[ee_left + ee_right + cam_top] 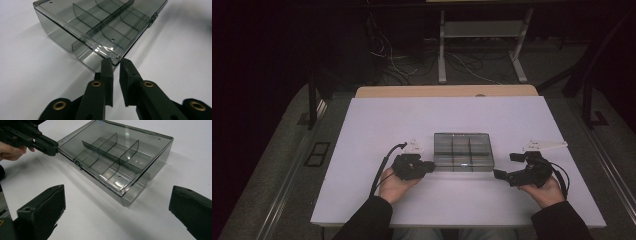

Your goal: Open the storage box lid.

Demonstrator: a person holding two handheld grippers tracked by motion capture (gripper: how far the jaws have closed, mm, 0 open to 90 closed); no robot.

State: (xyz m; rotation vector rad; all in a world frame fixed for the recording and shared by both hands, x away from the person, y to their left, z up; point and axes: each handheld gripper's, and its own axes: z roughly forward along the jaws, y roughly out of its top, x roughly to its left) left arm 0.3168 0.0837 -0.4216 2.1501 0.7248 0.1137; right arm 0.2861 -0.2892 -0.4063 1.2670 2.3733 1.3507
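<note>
So far: left gripper clamped on near corner lip of lidded compartment box directly ahead; right gripper wide open, short of box's other end. Lid down; opening probably left.

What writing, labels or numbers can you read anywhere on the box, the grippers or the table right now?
None: no readable text in any view.
The clear compartment box has bare lid and walls: no label, brand or number.
The left gripper, closed on the box's lid edge, and the right gripper are plain black, unmarked.
The white table carries no print or sign.
</note>
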